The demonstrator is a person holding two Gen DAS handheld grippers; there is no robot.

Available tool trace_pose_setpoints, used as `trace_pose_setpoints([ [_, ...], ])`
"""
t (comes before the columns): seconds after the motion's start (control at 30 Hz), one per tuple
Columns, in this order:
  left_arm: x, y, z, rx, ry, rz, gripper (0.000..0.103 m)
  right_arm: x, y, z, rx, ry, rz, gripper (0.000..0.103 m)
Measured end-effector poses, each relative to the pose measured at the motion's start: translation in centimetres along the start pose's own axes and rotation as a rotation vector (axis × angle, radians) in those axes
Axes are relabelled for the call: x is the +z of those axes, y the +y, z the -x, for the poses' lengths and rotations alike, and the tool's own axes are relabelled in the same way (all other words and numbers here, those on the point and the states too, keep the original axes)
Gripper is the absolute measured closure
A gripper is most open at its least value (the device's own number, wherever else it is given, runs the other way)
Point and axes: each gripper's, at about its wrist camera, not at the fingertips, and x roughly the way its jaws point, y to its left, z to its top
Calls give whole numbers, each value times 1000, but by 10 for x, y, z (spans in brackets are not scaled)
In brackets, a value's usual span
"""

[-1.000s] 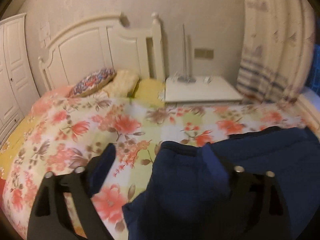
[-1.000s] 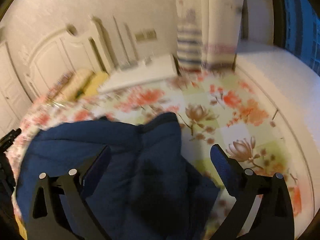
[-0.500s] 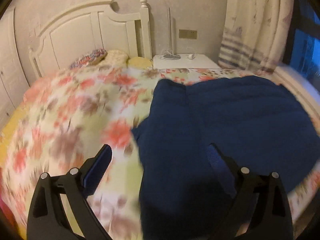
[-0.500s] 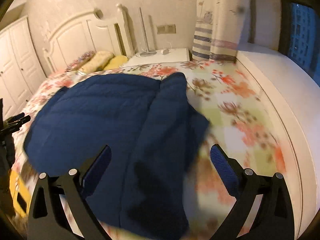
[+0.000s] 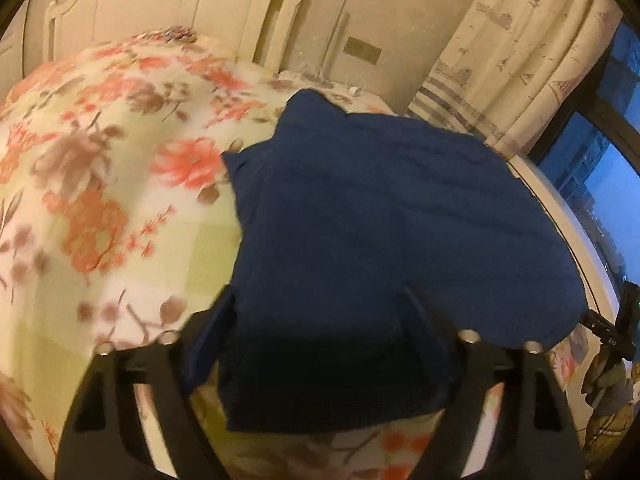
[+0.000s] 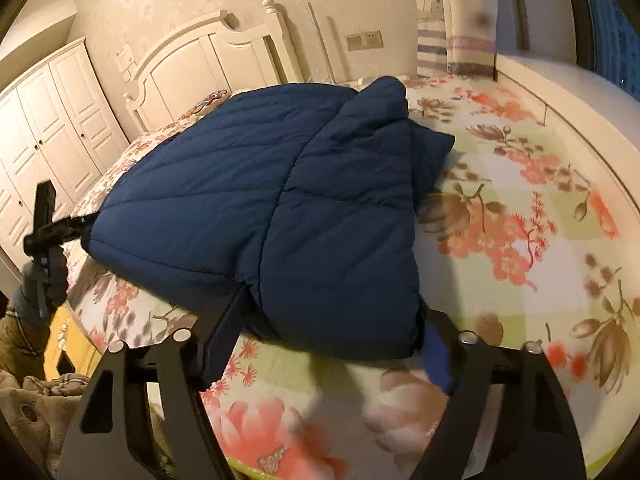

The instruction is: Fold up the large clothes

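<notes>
Folded navy quilted coat (image 6: 280, 200), floral bedspread (image 6: 520, 240), gaping fingers (image 6: 224, 336)

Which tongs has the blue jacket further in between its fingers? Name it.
The left tongs: the blue jacket runs well past its open fingertips, toward the camera. At the right tongs, the hem stops about level with the fingertips.

1. The left wrist view looked from the bed's foot, close over the navy jacket (image 5: 380, 220), toward the headboard (image 5: 224, 4).
2. The right wrist view faced likewise, sharing the jacket (image 6: 280, 200), headboard (image 6: 208, 64) and floral bedspread (image 6: 520, 220).
</notes>
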Motion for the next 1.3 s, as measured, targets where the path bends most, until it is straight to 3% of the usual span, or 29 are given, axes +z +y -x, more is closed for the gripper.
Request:
trace_pose_setpoints([
  [0.03, 3, -1, -1, 3, -5, -9, 38, 0, 0, 0, -3, -6, 1, 29],
  [0.13, 1, -5, 2, 30, -41, -31, 72, -1, -1, -2, -12, -17, -2, 30],
  [0.17, -2, -4, 5, 22, -45, -36, 77, -1, -2, -2, -14, -20, -3, 31],
  [0.33, -25, -3, 31, -10, -45, -57, 84, -3, 7, 1, -26, -18, 16, 35],
  [0.6, -72, 7, 79, 41, -32, -60, 83, -31, 37, 30, 30, 21, 40, 36],
  [0.77, -71, 18, 79, 79, -49, -46, 76, -50, 49, 40, 85, 52, 8, 35],
  [0.9, -69, 15, 79, 131, -61, -66, 67, -56, 55, 46, 75, 87, 46, 34],
  [0.97, -68, 18, 88, 149, -78, -56, 45, -52, 44, 58, 21, 70, 37, 30],
  [1.07, -59, 24, 122, 182, -218, 1, 10, -32, 20, 90, -79, -56, -54, 28],
  [1.1, -51, 23, 135, 210, -288, 16, 7, -21, 20, 99, -107, -110, -56, 24],
  [1.13, -42, 20, 143, 230, -337, 15, 2, -6, 27, 107, -127, -183, -32, 4],
  [1.23, -1, -8, 151, 195, -398, -32, 2, 37, 67, 106, -88, -325, 67, 4],
  [1.3, 26, -33, 144, 174, -408, -51, 2, 68, 94, 84, -127, -317, 90, 4],
])
